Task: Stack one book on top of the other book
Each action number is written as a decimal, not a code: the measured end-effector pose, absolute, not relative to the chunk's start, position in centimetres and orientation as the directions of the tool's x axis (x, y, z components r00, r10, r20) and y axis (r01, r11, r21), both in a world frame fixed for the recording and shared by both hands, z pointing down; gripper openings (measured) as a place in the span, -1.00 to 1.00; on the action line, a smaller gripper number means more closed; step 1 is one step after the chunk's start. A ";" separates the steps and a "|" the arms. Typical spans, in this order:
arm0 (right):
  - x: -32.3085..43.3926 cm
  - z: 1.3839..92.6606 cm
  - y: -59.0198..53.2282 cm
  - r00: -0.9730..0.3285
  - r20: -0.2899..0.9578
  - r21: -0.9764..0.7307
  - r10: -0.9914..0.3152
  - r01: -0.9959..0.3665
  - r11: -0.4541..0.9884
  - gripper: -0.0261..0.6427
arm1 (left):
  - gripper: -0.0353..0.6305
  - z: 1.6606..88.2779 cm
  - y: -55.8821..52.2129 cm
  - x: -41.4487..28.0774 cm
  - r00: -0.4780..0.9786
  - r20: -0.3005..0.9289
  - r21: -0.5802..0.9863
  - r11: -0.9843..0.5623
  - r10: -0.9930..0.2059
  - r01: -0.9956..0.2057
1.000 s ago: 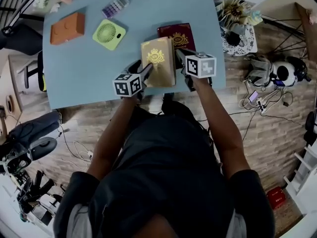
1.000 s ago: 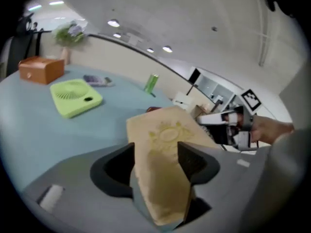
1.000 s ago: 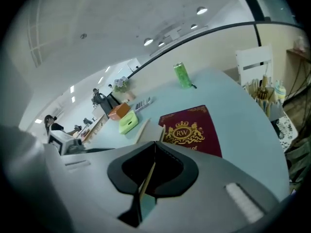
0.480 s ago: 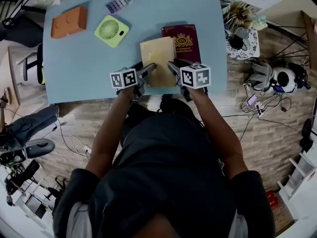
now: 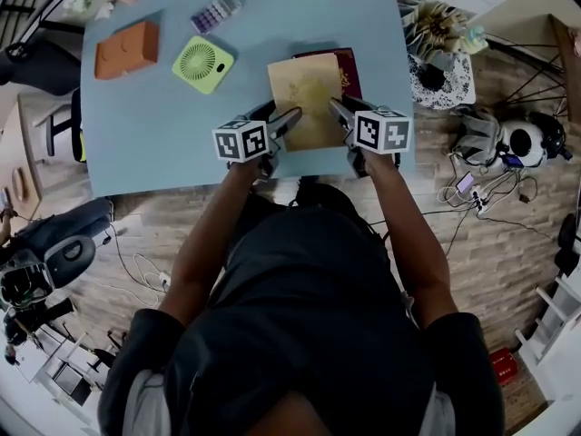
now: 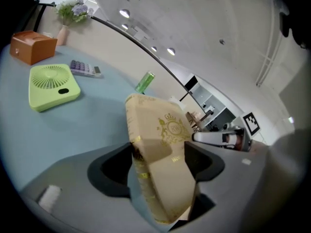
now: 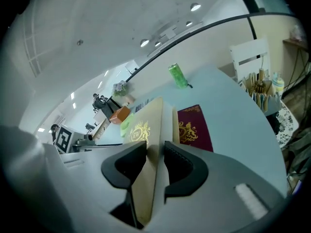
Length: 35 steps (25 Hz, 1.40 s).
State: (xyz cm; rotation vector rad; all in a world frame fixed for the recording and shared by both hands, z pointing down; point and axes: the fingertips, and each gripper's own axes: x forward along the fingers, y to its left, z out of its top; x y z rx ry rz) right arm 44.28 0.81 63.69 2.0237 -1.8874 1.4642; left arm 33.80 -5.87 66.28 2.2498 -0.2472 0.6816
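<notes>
Tan book [image 7: 146,125] with a gold crest sits edge-on between the right tongs [image 7: 154,164]. Their pads are closing and lie against its cover on one side and its back on the other. The left tongs [image 6: 160,165] stand spread wide at the book's near left corner. The book crosses their gap slantwise, and blue tabletop [image 6: 87,125] shows between it and one pad, so that side has no grip.

The book is tilted, not flat. From above it covers the left strip of the red book [image 5: 349,65], which lies flat on the tabletop; I cannot tell whether the two touch.

Further left lie a green fan [image 5: 201,64], an orange box [image 5: 125,50] and a calculator [image 5: 216,11], all well apart from the books. A green cylinder [image 7: 178,75] stands near the far edge.
</notes>
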 end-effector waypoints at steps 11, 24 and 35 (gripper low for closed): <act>48.8 64.2 0.8 -0.118 0.613 -0.554 -0.781 -0.769 -0.318 -0.59 | 0.28 66.1 -6.0 38.3 0.831 0.551 0.606 -0.721 0.078 -0.335; 50.8 63.6 0.7 -0.047 0.642 -0.487 -0.765 -0.796 -0.359 -0.58 | 0.26 64.4 -5.4 39.7 0.844 0.522 0.620 -0.734 0.121 -0.279; 51.7 58.4 1.1 0.011 0.583 -0.442 -0.812 -0.835 -0.329 -0.57 | 0.22 57.0 -6.5 39.1 0.914 0.401 0.578 -0.791 0.062 -0.200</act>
